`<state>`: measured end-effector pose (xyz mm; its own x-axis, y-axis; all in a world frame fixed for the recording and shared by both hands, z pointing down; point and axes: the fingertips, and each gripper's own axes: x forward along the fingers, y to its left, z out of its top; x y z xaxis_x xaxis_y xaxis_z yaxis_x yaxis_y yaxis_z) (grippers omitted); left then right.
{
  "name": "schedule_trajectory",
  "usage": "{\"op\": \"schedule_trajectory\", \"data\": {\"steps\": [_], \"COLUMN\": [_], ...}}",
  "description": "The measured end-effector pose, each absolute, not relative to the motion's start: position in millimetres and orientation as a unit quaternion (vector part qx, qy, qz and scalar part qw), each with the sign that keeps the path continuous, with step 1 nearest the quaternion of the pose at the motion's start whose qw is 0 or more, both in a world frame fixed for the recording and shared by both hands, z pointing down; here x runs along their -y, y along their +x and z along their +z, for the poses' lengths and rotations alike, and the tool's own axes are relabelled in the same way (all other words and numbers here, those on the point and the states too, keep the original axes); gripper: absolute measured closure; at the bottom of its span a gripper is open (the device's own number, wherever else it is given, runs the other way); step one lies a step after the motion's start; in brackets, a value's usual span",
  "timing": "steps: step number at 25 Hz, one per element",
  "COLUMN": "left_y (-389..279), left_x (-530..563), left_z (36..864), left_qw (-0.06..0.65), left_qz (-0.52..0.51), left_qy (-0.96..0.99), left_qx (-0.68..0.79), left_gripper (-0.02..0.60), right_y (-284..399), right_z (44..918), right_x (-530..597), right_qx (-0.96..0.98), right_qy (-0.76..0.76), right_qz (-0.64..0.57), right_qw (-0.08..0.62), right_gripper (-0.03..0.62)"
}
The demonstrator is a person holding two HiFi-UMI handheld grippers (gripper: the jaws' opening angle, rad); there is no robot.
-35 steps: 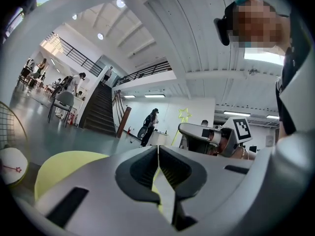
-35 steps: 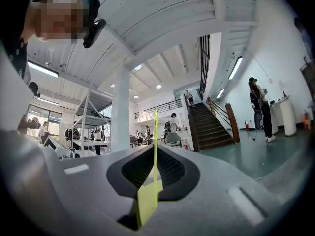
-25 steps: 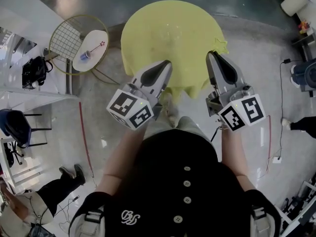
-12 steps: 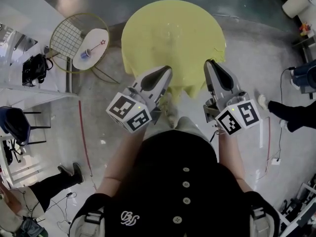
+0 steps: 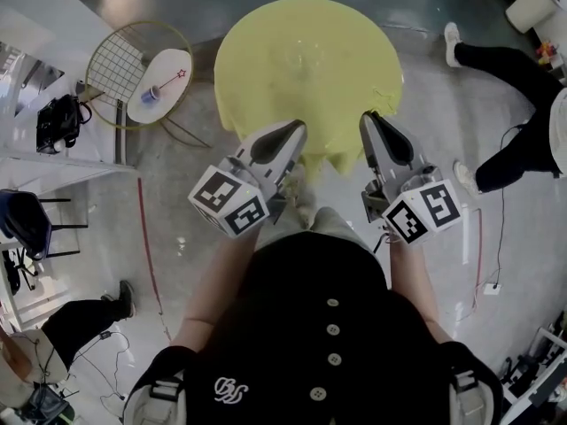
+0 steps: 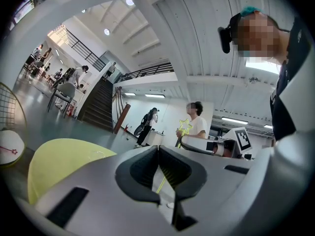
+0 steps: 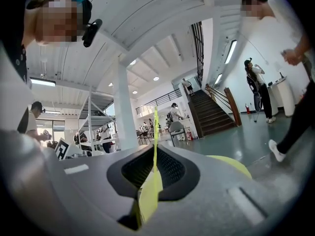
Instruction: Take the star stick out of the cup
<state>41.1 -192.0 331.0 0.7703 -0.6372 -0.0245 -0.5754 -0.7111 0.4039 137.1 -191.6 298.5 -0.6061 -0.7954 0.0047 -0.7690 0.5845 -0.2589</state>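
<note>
Black top (image 5: 292, 326), row of pale buttons (image 5: 333, 329) down middle, small white logo (image 5: 232, 388) lower left. Grey straps (image 5: 164, 390) with buckles, both bottom corners. Light trousers (image 5: 323, 224) above top. Left gripper (image 5: 297, 127), right gripper (image 5: 369, 118): grey shells, black pads (image 6: 140, 171), black-white marker cubes (image 5: 230, 204).

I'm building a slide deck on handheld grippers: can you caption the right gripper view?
Right gripper shut on a thin yellow star stick, with the yellow table just beyond its jaws.
</note>
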Motion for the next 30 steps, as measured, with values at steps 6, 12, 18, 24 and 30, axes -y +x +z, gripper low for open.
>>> {"op": "schedule_trajectory", "data": {"steps": [6, 12, 18, 24, 30], "left_y": [40.6, 40.2, 38.0, 38.5, 35.0], "left_x": [191.2, 189.5, 192.0, 194.9, 199.5], "left_z": [334.6, 337.2, 337.3, 334.5, 334.3], "left_qw": [0.191, 0.193, 0.188, 0.189, 0.186], "left_qz": [-0.084, -0.081, -0.078, -0.082, -0.083], "left_qy": [0.921, 0.92, 0.921, 0.92, 0.919], "left_qx": [0.33, 0.33, 0.331, 0.333, 0.337], "left_gripper": [0.563, 0.563, 0.563, 0.563, 0.563], "right_y": [134.5, 128.8, 126.6, 127.1, 125.9], "right_z": [300.6, 303.2, 305.8, 305.5, 307.5], "right_x": [193.6, 192.2, 192.8, 194.3, 197.9], "right_qx": [-0.892, -0.897, -0.898, -0.897, -0.895], "right_qy": [-0.434, -0.426, -0.424, -0.427, -0.431], "right_qz": [-0.117, -0.112, -0.111, -0.111, -0.112], "right_qw": [0.049, 0.039, 0.032, 0.032, 0.032], "right_gripper": [0.577, 0.577, 0.577, 0.577, 0.578]}}
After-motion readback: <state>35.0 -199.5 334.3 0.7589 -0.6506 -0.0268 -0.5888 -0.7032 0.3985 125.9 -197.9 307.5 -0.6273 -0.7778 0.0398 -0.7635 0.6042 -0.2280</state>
